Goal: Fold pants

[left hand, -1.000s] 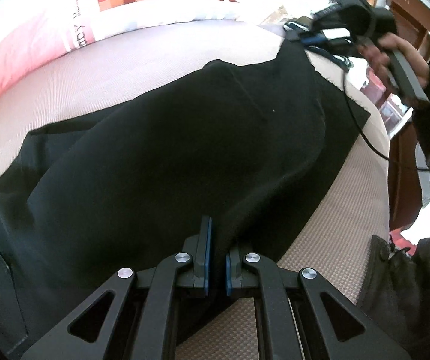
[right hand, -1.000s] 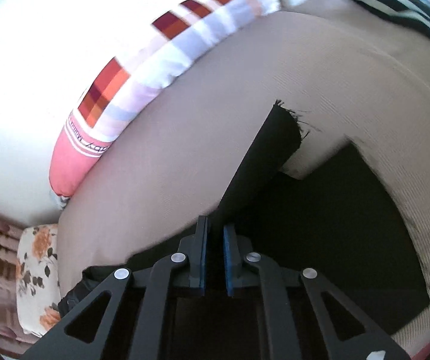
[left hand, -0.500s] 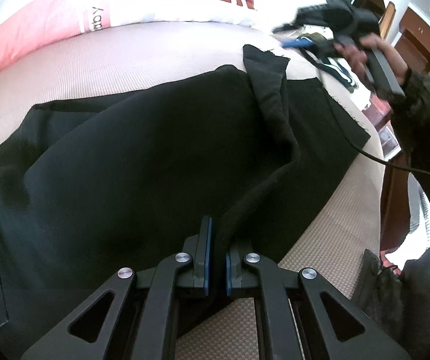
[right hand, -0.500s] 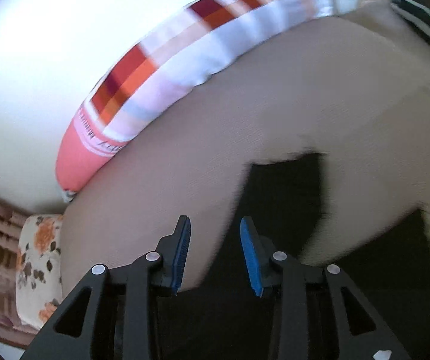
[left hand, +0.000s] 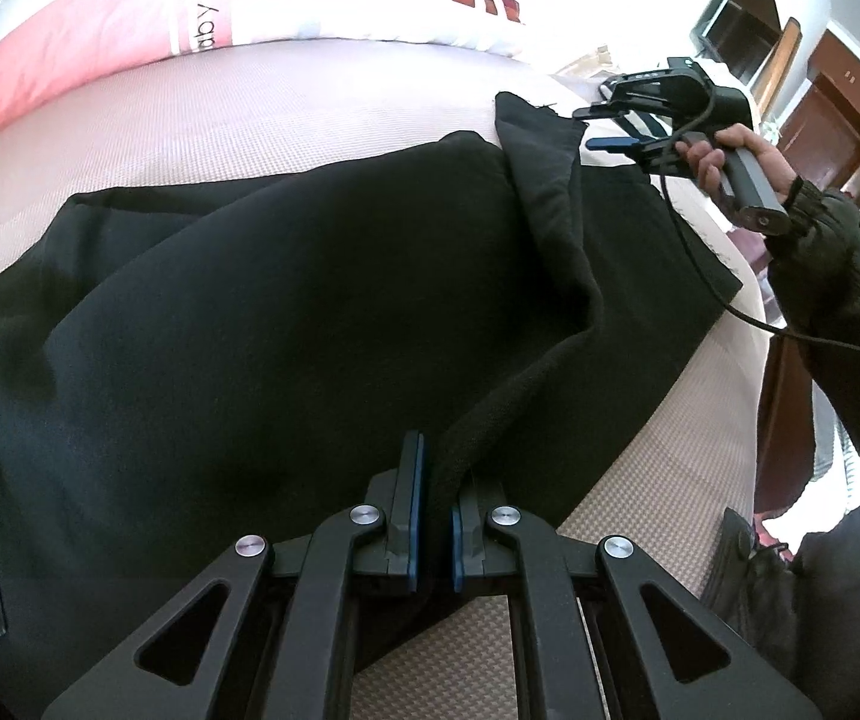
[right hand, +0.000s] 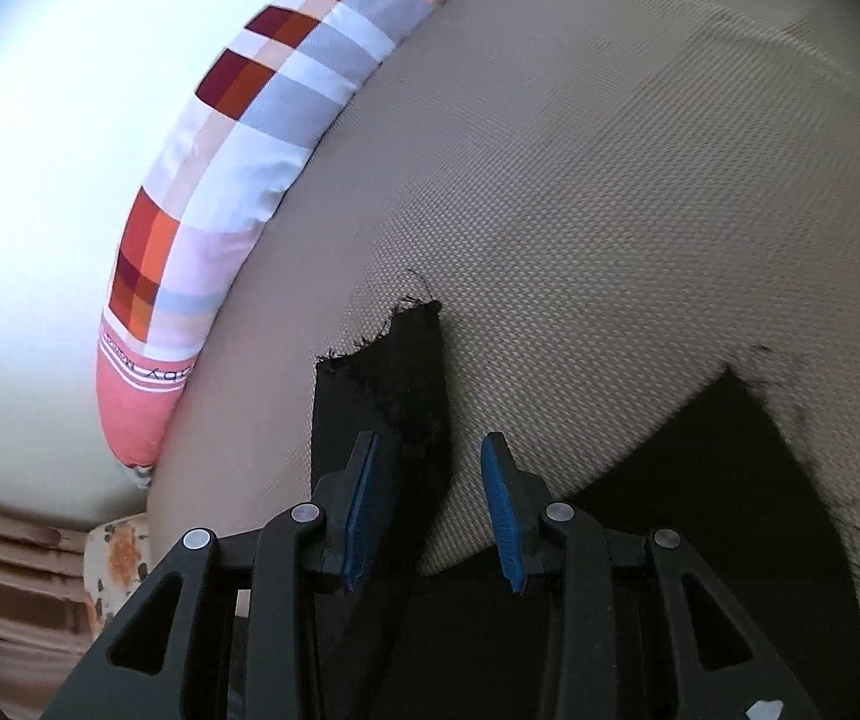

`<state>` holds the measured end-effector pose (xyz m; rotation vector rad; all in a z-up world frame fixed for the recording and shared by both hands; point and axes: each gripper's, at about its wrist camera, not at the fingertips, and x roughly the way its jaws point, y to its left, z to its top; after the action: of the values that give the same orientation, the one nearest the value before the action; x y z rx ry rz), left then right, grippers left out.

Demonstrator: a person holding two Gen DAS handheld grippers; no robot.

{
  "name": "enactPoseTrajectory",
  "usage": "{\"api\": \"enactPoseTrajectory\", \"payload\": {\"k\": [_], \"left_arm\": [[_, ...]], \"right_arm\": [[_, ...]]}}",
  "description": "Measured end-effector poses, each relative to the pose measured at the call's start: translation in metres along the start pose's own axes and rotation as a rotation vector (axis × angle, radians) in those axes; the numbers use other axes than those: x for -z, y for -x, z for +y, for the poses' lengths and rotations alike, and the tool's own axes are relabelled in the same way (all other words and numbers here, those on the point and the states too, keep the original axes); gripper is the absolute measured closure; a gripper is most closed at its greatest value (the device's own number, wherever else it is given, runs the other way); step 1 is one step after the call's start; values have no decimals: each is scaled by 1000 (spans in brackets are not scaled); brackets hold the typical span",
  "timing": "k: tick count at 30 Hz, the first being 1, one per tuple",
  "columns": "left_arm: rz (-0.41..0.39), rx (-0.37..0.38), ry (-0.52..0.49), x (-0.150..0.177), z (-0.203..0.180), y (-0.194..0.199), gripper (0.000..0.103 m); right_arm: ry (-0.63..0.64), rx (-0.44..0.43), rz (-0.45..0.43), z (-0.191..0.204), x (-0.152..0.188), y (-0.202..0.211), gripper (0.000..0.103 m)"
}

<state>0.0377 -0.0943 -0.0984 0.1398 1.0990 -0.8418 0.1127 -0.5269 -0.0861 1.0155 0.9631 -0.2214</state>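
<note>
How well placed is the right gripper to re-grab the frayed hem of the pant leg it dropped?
Probably well placed. The right gripper stands open with the frayed hem lying just ahead between its fingers, nothing on top of it; closing should catch it.

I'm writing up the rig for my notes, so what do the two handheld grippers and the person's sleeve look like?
Both the left gripper and the right gripper have black angular linkage arms with triangular cut-outs, silver round pivot pins and blue pads inside the fingers. The right one has a grey handle and a thin black cable trailing from it. The sleeve is dark.
</note>
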Motion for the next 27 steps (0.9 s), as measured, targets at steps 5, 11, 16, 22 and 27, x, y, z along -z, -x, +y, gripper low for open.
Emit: {"api": "enactPoseTrajectory", "payload": {"k": [5, 11, 16, 22, 27], "left_arm": [[1, -3, 1, 0, 1, 0, 95], [2, 9, 12, 0, 3, 0, 95], [2, 4, 8, -1, 3, 0, 95], [6, -8, -3, -2, 0, 1, 95], [-4, -77, -64, 0, -14, 0, 95]], "right_arm": [[36, -26, 7, 18, 2, -1, 88], [104, -17, 30, 33, 10, -4, 88], [119, 39, 37, 32, 14, -20, 91], [190, 27, -121, 48, 23, 44, 99], [236, 99, -242, 33, 63, 127, 99]]}}
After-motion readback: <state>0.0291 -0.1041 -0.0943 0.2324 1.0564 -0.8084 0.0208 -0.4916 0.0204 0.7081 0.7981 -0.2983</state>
